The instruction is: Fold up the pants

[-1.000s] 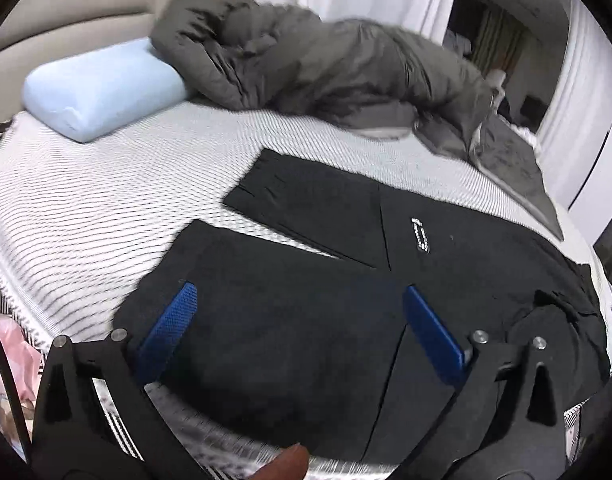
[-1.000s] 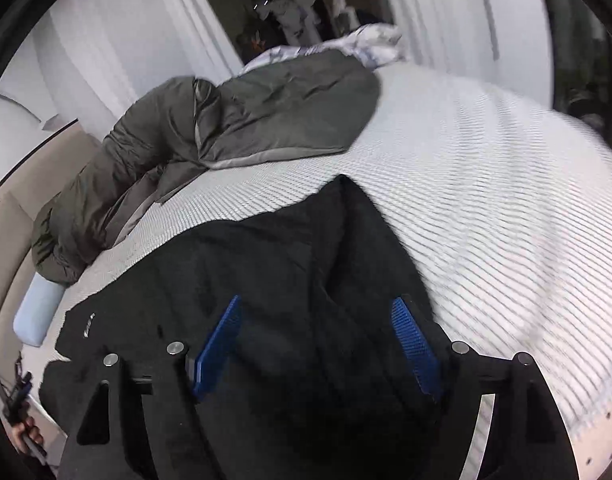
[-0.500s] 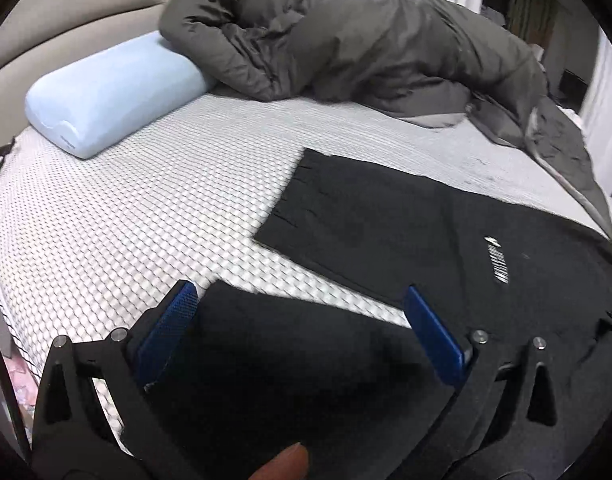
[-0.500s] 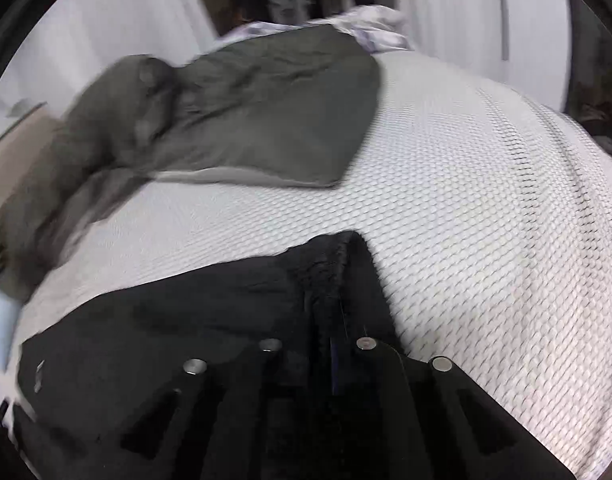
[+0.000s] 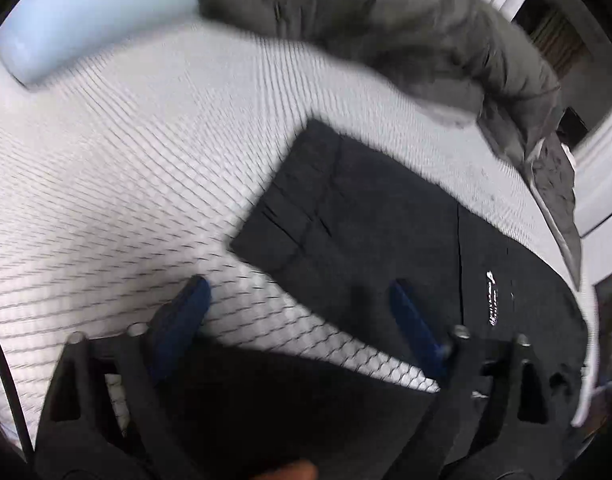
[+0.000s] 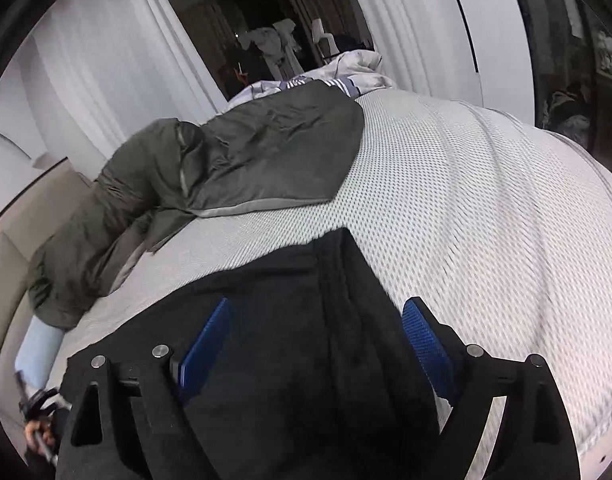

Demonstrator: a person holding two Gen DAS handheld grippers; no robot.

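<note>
Since a second earlier, my left gripper (image 5: 296,304) had travelled off the near trouser leg toward its hem, so the bed (image 5: 106,168) now showed between its blue pads, with the black fabric edge low in the frame under the jaws. Its jaws had just been closing a little yet stood wide, gripping nothing. My right gripper (image 6: 318,332) had pinched nearly shut half a second before and had just been opening again; its jaws stood wide apart over the bunched waist end of the black pants (image 6: 298,320), the cloth lying between the pads without being pressed.

From the left wrist view I saw the pants (image 5: 366,232) spread flat on the white mesh-patterned bed, one leg reaching up-left with its hem squared off, a small white logo (image 5: 492,298) near the right side. Behind them a grey-green jacket (image 5: 386,28) lay crumpled beside a pale blue pillow (image 5: 86,12). That view was smeared with motion blur. White curtains (image 6: 106,80) hung behind the bed.
</note>
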